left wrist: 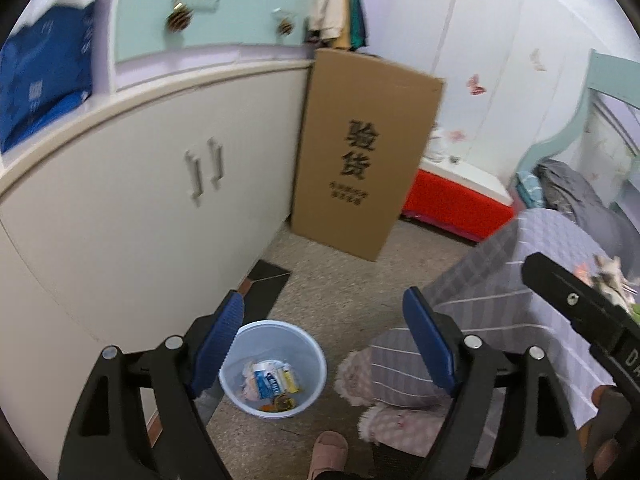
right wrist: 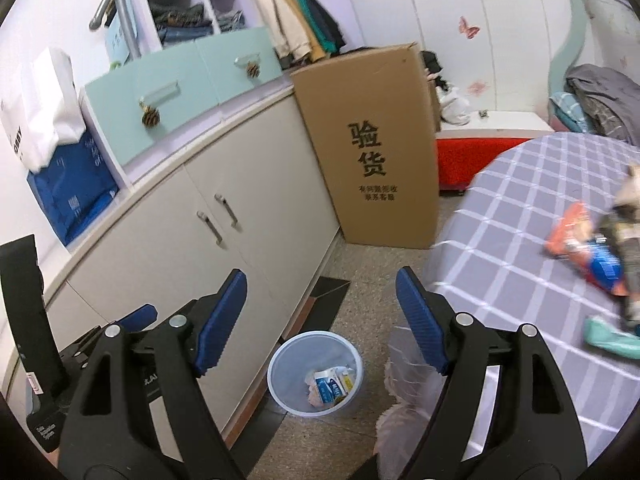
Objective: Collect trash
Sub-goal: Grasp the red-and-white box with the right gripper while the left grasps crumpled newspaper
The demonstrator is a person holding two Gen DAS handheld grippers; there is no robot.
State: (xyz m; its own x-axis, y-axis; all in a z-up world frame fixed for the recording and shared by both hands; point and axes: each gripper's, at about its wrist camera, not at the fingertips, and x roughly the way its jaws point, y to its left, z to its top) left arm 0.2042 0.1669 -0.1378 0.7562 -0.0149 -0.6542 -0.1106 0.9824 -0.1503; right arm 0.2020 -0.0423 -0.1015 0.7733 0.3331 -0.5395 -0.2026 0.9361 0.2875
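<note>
A pale blue trash bin (left wrist: 276,368) stands on the floor beside the cabinet, with a white and blue carton (left wrist: 267,380) and other scraps inside. My left gripper (left wrist: 324,344) hovers above it, open, with nothing between its blue pads (left wrist: 218,344). My right gripper (right wrist: 320,320) is also open and empty, higher over the same trash bin (right wrist: 314,374). On the checked tablecloth (right wrist: 520,280) at the right lie an orange and blue wrapper (right wrist: 584,248) and a teal scrap (right wrist: 612,338). The right gripper's black body (left wrist: 580,312) shows in the left wrist view.
A white cabinet (left wrist: 140,208) runs along the left. A tall cardboard box (left wrist: 360,152) leans at its far end, with a red bench (left wrist: 452,204) behind. A slippered foot (left wrist: 326,456) and a fuzzy pink sleeve (left wrist: 384,392) are near the bin.
</note>
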